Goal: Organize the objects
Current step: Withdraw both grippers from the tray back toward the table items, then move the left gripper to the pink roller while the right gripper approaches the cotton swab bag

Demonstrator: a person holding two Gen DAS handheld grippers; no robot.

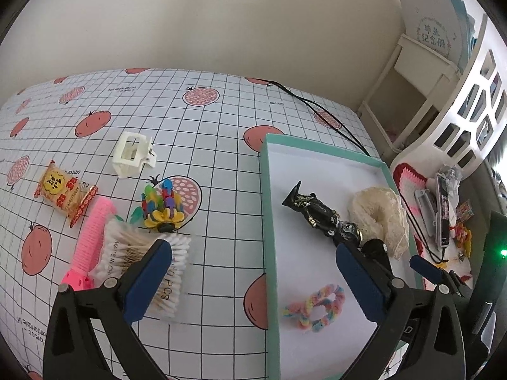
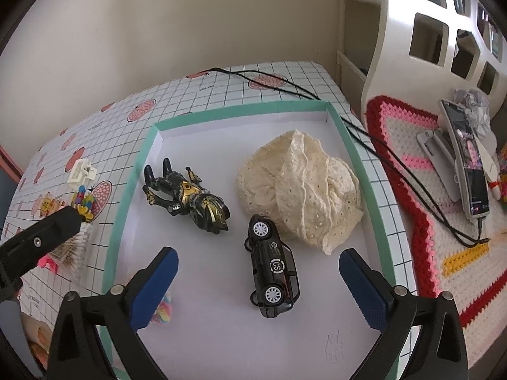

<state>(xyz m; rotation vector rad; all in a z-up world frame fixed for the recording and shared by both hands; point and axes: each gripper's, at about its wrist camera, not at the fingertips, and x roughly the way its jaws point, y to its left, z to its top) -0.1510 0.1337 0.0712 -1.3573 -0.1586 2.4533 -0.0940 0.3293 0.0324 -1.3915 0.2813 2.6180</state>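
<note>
Both grippers wide open, nothing held. Left gripper hovers over the tray's left rim, one finger above the cotton swabs. Right gripper hangs over the tray, toy car lying on its side between the fingers, untouched. In the tray: figure, cream cloth, scrunchie. On the tablecloth: pink brush, snack, white clip, coloured clips.

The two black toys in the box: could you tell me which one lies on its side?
The black toy car lies on its side, wheels facing out; the black-and-gold figure sprawls flat beside it.
</note>
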